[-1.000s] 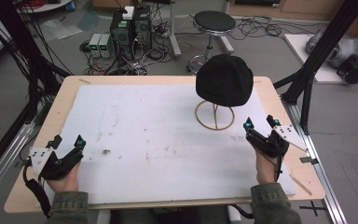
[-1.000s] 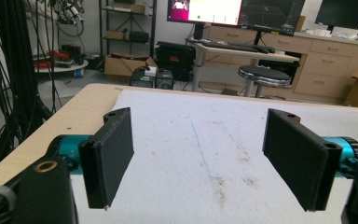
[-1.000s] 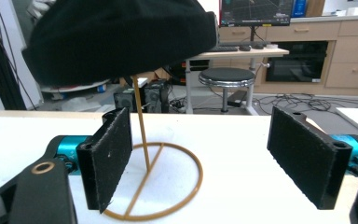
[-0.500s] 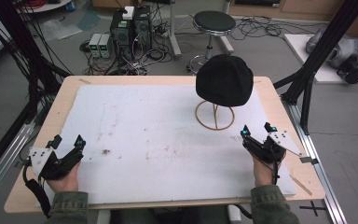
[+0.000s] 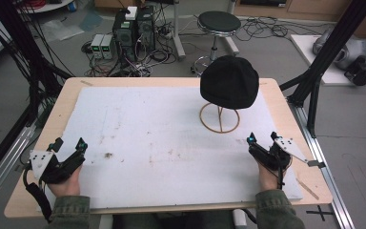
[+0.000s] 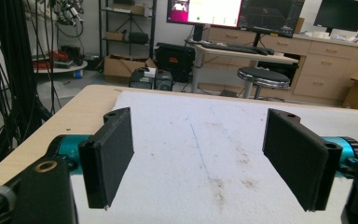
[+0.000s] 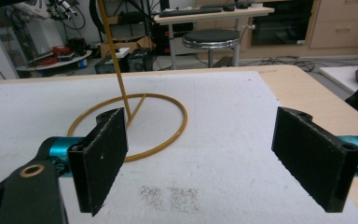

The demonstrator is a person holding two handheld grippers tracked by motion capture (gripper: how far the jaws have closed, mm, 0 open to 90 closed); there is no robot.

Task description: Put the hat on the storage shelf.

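Observation:
A black beanie hat [image 5: 230, 81] sits on top of a gold wire stand [image 5: 219, 118] at the right middle of the white mat. The stand's ring base [image 7: 135, 126] and its thin upright rod lie just ahead of my right gripper [image 7: 209, 156] in the right gripper view. My right gripper [image 5: 262, 139] rests near the table's front right, open, nothing between its jaws. At the front left my left gripper [image 5: 68, 143] is held low over the mat, also open and empty [image 6: 200, 158].
The white mat [image 5: 162, 138] covers most of the wooden table [image 5: 66, 95] and carries faint dark smudges. A round stool [image 5: 218, 21], computer boxes and cables stand on the floor beyond the far edge. Black frame posts [image 5: 324, 62] rise at the right side.
My right gripper has drawn back a little toward the front edge of the table. The left gripper has stayed where it was.

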